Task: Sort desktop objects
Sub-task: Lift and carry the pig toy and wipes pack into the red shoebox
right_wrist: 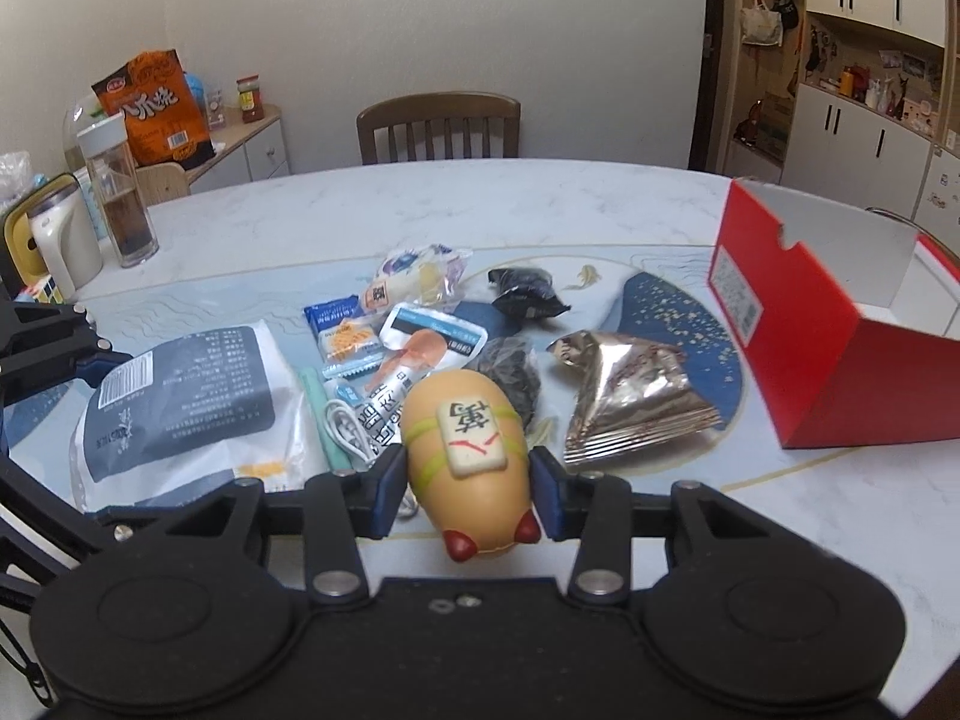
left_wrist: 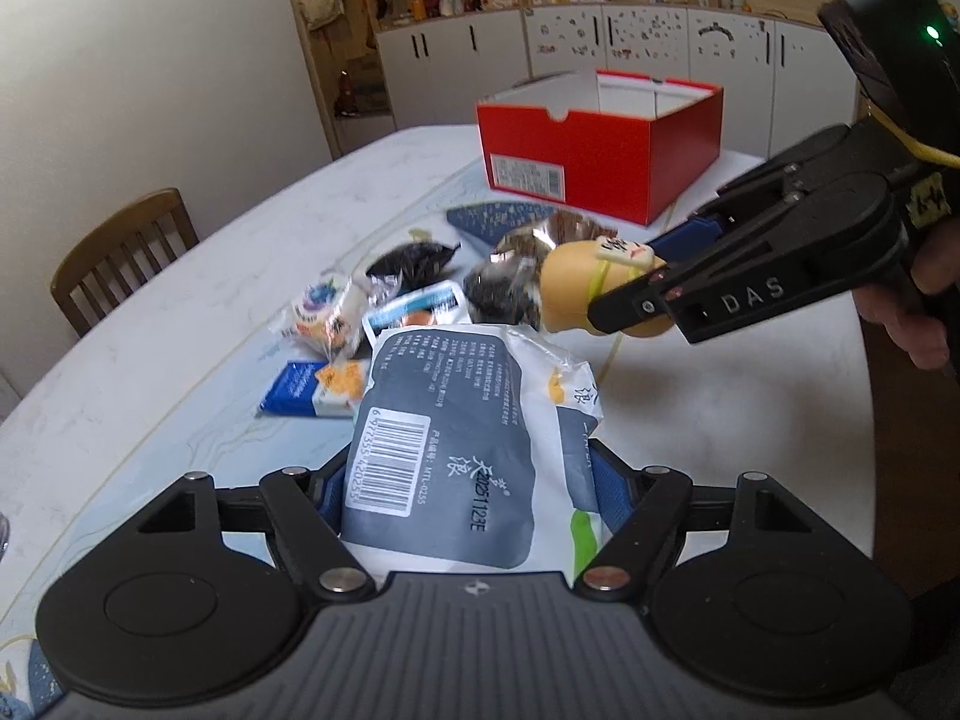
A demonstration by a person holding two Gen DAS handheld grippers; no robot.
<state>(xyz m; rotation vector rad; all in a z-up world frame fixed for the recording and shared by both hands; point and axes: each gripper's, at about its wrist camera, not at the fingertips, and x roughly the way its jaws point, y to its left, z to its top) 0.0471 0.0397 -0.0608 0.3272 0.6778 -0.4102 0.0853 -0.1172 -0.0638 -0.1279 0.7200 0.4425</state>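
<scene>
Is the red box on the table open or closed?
Open. The red box has no lid on top, and its white inner walls show in both views. Whether anything lies inside, I cannot tell.

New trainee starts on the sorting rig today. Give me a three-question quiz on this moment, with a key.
1. True or false: the red box already holds the tan toy.
2. What does the left gripper hold? A) the grey and white bag B) the silver foil pouch C) the white cable
3. Fill in: the right gripper clamps the toy by its two ____.

Key:
1. False; the toy is in the right gripper, this side of the box.
2. A; the bag sits between its blue pads.
3. Sides; one blue pad presses on each side.
</scene>
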